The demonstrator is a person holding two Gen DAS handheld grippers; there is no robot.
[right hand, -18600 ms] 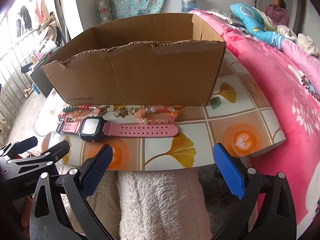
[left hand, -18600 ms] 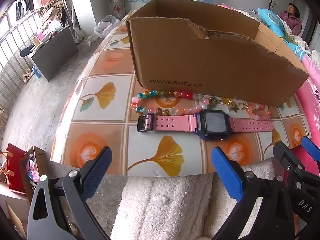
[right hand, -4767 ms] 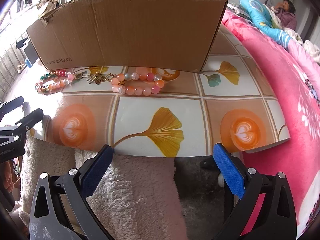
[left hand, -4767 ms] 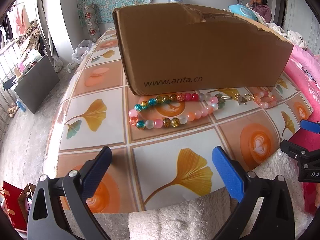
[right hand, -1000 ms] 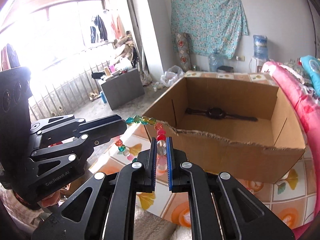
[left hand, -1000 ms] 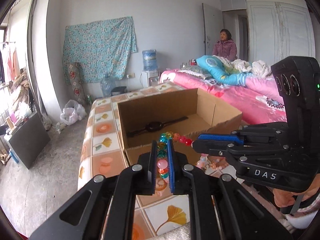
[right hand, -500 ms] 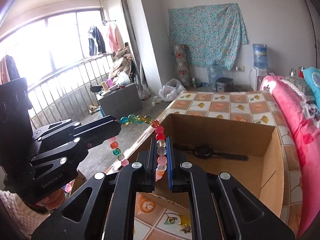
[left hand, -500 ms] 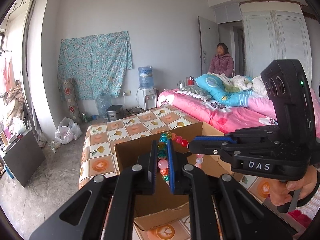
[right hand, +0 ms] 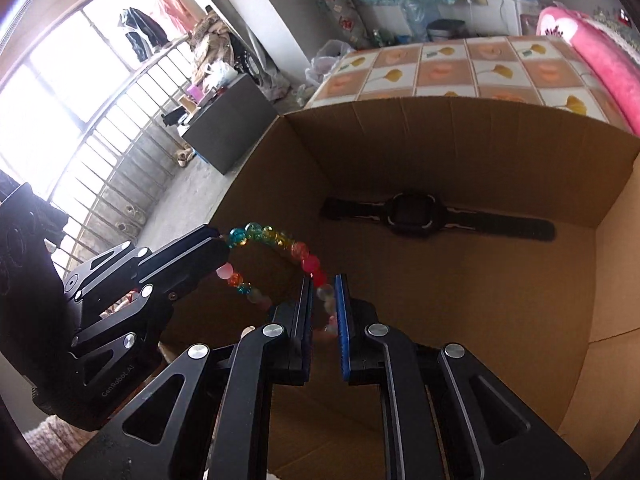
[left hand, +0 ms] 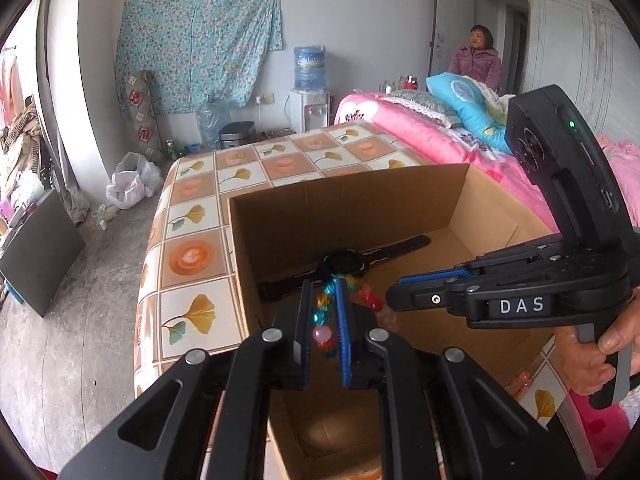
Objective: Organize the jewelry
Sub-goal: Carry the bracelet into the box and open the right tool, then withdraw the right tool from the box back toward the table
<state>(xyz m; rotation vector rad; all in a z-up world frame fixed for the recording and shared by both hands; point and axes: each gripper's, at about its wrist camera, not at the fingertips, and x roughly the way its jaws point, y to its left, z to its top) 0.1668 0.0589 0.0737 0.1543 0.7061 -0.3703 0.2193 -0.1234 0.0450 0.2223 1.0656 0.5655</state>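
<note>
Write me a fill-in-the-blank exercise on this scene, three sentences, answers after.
1. The bead bracelet hangs between the left gripper and the right gripper, above the open cardboard ____.
2. Already lying on the floor of the cardboard box is a dark ____.
3. The box stands on a table whose covering shows yellow ginkgo ____.

Missing words: box; watch; leaves

My bracelet (right hand: pixel 276 256) is glossy, translucent glass-like beads, and my box (right hand: pixel 460 140) is matt brown corrugated cardboard with a rough torn edge. My left gripper (left hand: pixel 323 322) is matt black plastic with ribbed blue pads and shiny metal rivets; the worktop (left hand: pixel 200 216) cover looks smooth and slightly glossy.
</note>
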